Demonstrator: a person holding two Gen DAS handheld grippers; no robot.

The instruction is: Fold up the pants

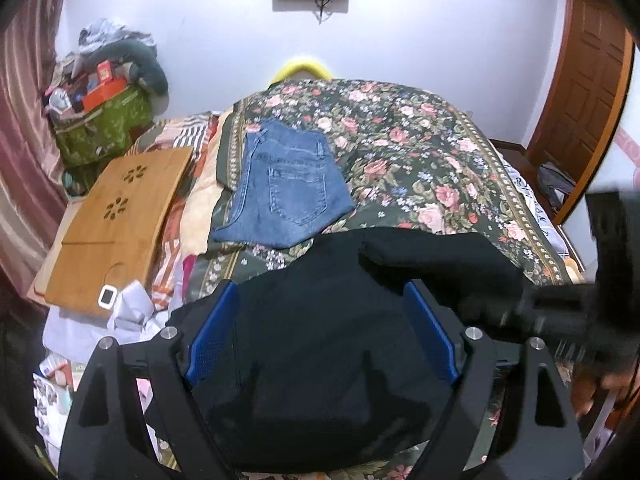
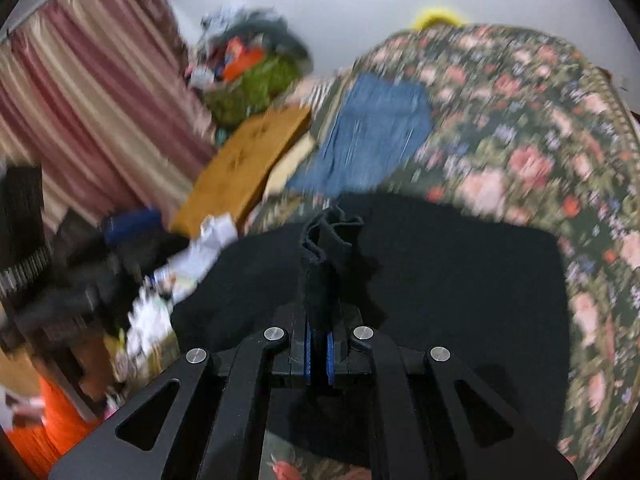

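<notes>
Black pants (image 1: 320, 340) lie on the floral bedspread (image 1: 400, 140) near its front edge, partly folded, with one part doubled over at the right. My left gripper (image 1: 320, 300) is open just above them, blue pads (image 1: 216, 332) wide apart, holding nothing. My right gripper (image 2: 319, 320) is shut on a bunched fold of the black pants (image 2: 324, 248) and holds it lifted above the rest of the fabric (image 2: 440, 280). The right wrist view is motion-blurred. The right gripper shows blurred at the right of the left wrist view (image 1: 560, 308).
Folded blue jeans (image 1: 280, 188) lie on the bedspread beyond the black pants. A wooden lap tray (image 1: 116, 220) sits at the left of the bed, with crumpled paper (image 1: 132, 312) and clutter near it. A green bag (image 1: 100, 124) of items stands by the striped curtain (image 2: 80, 100).
</notes>
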